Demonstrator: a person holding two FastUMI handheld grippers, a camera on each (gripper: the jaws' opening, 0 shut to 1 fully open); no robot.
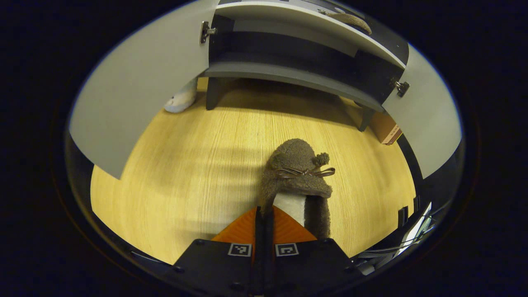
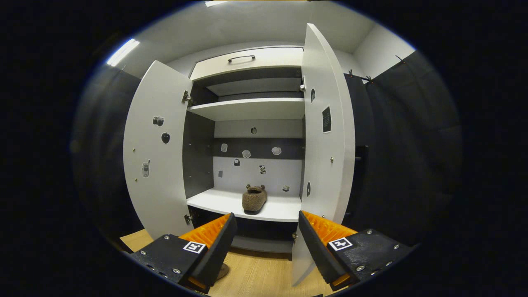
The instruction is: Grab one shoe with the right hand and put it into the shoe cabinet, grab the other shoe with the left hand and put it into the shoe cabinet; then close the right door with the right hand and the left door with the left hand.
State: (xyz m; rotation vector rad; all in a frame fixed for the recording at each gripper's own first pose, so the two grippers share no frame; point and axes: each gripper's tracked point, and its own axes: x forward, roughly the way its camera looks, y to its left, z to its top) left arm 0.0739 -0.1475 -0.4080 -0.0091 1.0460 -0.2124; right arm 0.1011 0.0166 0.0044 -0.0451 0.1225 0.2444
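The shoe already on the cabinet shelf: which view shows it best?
The right gripper view. There the shoe sits whole on the white shelf, between the open doors. In the left gripper view it is a partial brown shape at the top edge, seen from below.

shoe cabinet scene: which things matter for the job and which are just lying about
Job: brown shoe pinched by the left gripper; second shoe on the cabinet shelf; both open doors; right gripper.
Lying about: white plush, cardboard box on the floor.
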